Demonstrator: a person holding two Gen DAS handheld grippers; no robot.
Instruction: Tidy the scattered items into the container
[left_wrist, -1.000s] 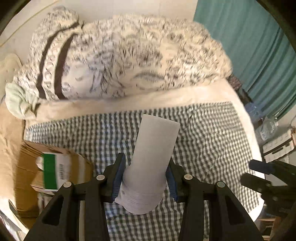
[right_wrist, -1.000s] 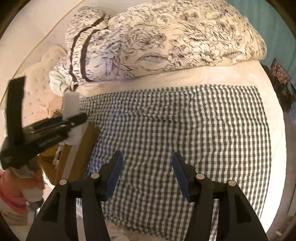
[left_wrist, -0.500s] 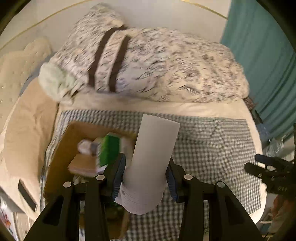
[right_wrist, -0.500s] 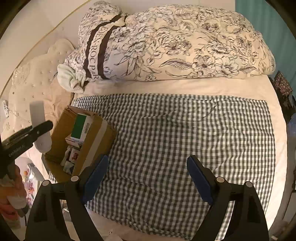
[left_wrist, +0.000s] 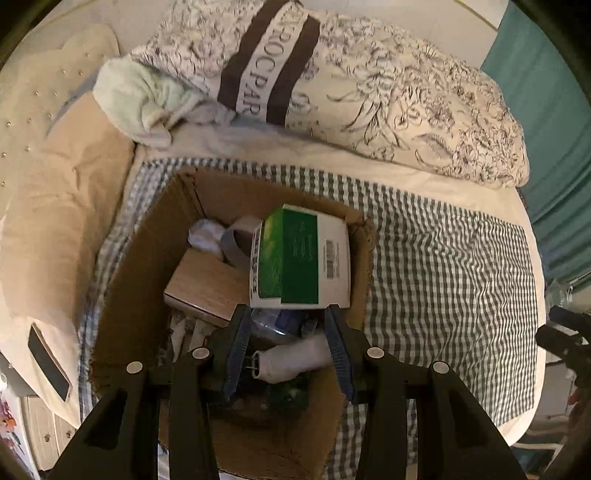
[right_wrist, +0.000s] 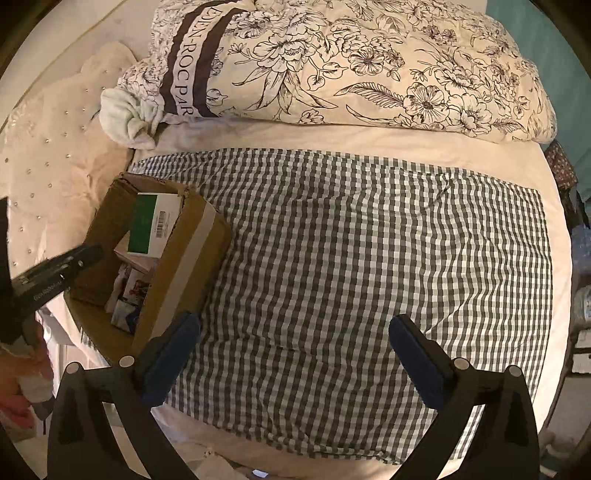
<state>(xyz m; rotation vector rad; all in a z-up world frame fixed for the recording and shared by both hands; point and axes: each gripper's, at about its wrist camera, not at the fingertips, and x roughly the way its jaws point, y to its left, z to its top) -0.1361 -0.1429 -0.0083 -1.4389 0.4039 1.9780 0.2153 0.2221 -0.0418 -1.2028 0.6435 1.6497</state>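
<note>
My left gripper (left_wrist: 287, 314) hangs over an open cardboard box (left_wrist: 147, 258), pointing steeply down. Its jaws are opening. The white tube (left_wrist: 295, 360) lies loose on the box's contents below and between the blue pads, which do not press on it. A green-and-white carton (left_wrist: 299, 258), a tape roll (left_wrist: 236, 243) and a tan flat box (left_wrist: 207, 284) also lie inside. In the right wrist view the box (right_wrist: 184, 258) stands at the left with the left gripper (right_wrist: 55, 269) above it. My right gripper (right_wrist: 295, 328) is opening wide over the checked cloth (right_wrist: 369, 240), with nothing between its jaws.
A rolled floral duvet (left_wrist: 388, 99) and a mint towel (left_wrist: 136, 99) lie along the far side of the bed. A beige pillow (left_wrist: 62, 206) is left of the box, with a dark flat item (left_wrist: 48, 358) near it. A teal curtain (left_wrist: 546, 110) hangs at the right.
The left gripper swung left over the box, sank, and let go of the white tube, which dropped in. The right gripper's jaws spread much wider.
</note>
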